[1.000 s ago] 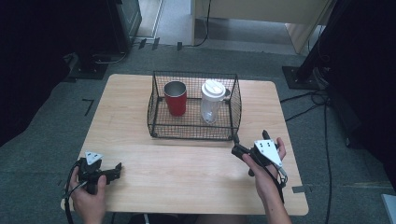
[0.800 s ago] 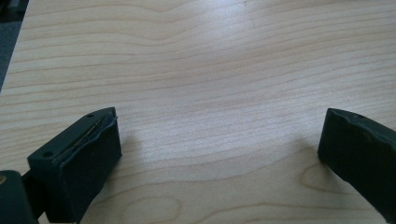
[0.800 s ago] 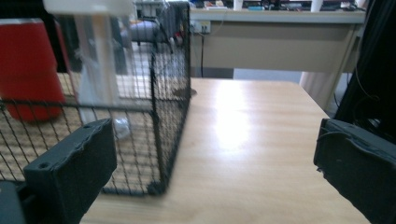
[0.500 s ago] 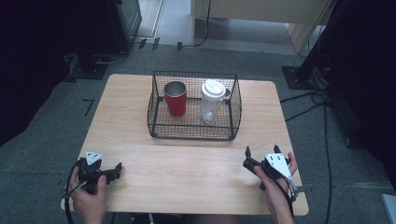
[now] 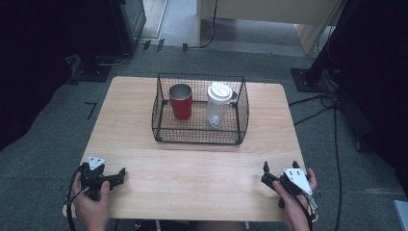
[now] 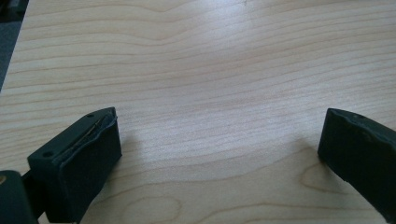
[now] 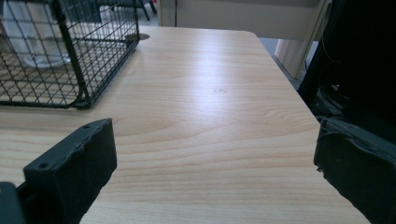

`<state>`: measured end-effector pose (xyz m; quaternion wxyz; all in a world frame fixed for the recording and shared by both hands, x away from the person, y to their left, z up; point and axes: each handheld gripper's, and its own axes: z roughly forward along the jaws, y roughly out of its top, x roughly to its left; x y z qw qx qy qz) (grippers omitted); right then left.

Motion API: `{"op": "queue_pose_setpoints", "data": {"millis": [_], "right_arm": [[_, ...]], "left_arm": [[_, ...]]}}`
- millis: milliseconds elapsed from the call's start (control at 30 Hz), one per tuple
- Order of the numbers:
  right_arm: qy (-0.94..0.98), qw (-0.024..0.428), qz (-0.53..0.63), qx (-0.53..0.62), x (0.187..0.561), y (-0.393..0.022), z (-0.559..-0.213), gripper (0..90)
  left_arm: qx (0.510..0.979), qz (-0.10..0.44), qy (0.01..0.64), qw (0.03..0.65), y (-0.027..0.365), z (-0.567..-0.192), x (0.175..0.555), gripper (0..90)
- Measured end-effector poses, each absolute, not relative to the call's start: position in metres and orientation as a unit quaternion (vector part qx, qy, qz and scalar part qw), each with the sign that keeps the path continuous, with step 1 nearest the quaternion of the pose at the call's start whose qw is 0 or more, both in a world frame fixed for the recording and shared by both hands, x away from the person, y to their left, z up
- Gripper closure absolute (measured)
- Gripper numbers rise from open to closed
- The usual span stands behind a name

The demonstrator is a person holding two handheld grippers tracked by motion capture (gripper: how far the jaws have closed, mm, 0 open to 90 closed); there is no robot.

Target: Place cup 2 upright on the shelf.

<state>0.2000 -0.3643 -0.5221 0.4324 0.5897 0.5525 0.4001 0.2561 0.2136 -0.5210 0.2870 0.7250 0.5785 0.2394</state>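
A black wire basket (image 5: pixel 202 136) stands at the middle of the wooden table (image 5: pixel 144 154). Inside it are a red metal cup (image 5: pixel 181 103) on the left and a clear cup with a white lid (image 5: pixel 218 105) on the right, both upright. My left gripper (image 5: pixel 119 176) rests open near the front left corner, with bare wood between its jaws (image 6: pixel 219 126). My right gripper (image 5: pixel 279 166) is open near the front right corner, well short of the basket (image 7: pixel 70 56). The white-lidded cup (image 7: pixel 28 37) shows through the mesh in the right gripper view.
The table's right edge (image 7: pixel 299 98) runs close beside my right gripper. Dark stands and cables (image 5: pixel 332 101) lie on the grey floor to the right. A wide stretch of bare wood separates the two grippers along the front.
My right gripper has drawn back from near the basket's front right corner toward the table's front edge. The left gripper has stayed in place.
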Motion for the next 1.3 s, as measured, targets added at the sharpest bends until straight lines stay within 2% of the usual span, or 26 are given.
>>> {"op": "queue_pose_setpoints", "data": {"millis": [167,300,667,1300], "right_arm": [[0.569,0.433,0.375,0.591,0.194,-0.376,-0.522,0.0],[0.599,0.366,0.375,0.606,0.192,-0.391,-0.523,0.0],[0.647,0.268,0.289,0.653,0.192,-0.414,-0.53,0.0],[0.679,0.252,0.297,0.622,0.187,-0.42,-0.53,0.0]], "left_arm": [[0.725,0.239,0.579,0.287,0.213,-0.521,0.256,0.0],[0.725,0.239,0.579,0.287,0.214,-0.521,0.256,0.0],[0.725,0.239,0.579,0.287,0.213,-0.521,0.256,0.0],[0.725,0.239,0.579,0.287,0.214,-0.521,0.256,0.0]]}}
